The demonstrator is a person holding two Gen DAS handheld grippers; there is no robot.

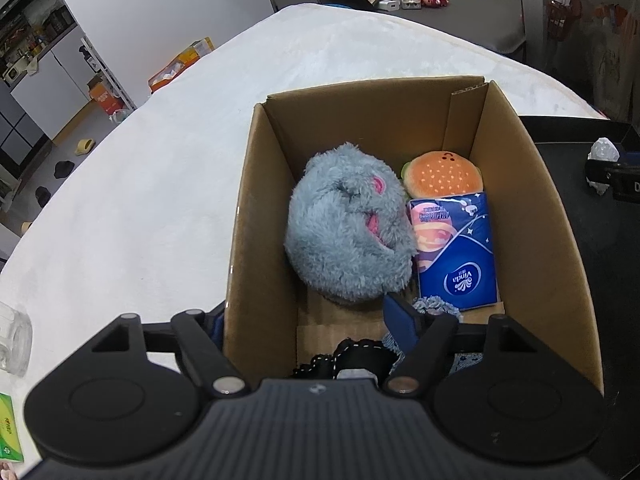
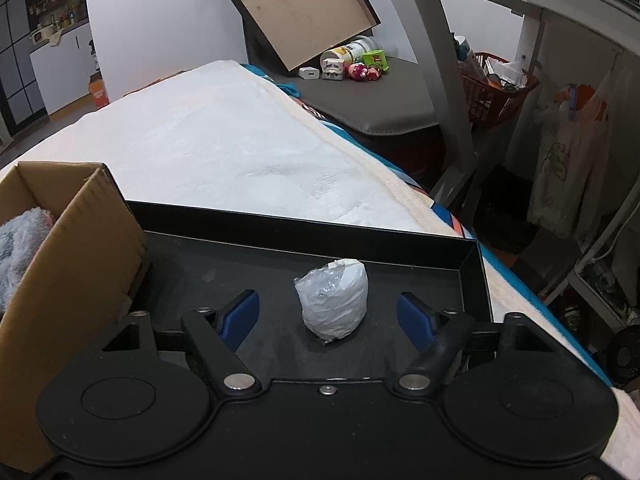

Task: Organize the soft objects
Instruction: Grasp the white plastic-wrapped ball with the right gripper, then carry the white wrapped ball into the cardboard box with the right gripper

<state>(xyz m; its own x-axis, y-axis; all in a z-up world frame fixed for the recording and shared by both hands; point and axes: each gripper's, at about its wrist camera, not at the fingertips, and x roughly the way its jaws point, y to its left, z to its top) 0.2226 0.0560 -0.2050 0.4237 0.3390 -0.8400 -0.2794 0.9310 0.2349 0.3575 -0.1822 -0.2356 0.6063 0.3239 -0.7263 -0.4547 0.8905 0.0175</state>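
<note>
The cardboard box [image 1: 520, 200] is showing matt, corrugated walls — the grey plush toy [image 1: 348, 232] inside is looking shaggy, the tissue pack [image 1: 456, 256] glossy plastic. The white wad [image 2: 332, 304] is sitting crinkled and shiny on the black tray [image 2: 248, 256] — smooth, matt.

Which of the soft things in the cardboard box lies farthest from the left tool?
The burger toy. It sits at the far end of the cardboard box, beyond the grey plush toy and the blue tissue pack, which both lie closer.

Grey plush [image 1: 348, 228], burger plush [image 1: 442, 178], tissue pack [image 1: 456, 252] in cardboard box [image 1: 256, 208].
</note>
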